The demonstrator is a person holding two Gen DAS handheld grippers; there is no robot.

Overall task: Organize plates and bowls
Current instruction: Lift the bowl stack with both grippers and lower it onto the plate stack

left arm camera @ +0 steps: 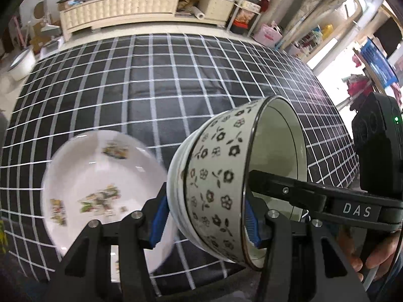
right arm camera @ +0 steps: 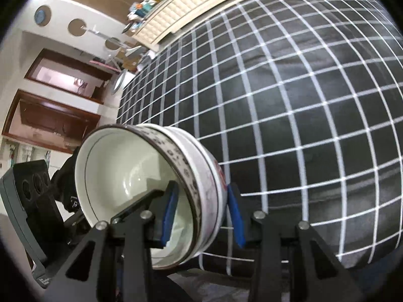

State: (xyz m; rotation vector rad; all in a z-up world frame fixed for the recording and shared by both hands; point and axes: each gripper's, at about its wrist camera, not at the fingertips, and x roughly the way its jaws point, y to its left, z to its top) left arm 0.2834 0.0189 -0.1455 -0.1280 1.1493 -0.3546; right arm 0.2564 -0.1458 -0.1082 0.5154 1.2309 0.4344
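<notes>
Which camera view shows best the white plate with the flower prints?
The left wrist view shows it best: the white plate lies on the checked cloth, left of the flower-patterned bowl, slightly blurred and partly behind the left tongs. The right wrist view does not show the plate at all.

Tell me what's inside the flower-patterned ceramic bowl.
No food shows inside the flower-patterned ceramic bowl, only glazed white wall and gripper fingers over its rim. Its bottom is partly hidden.
</notes>
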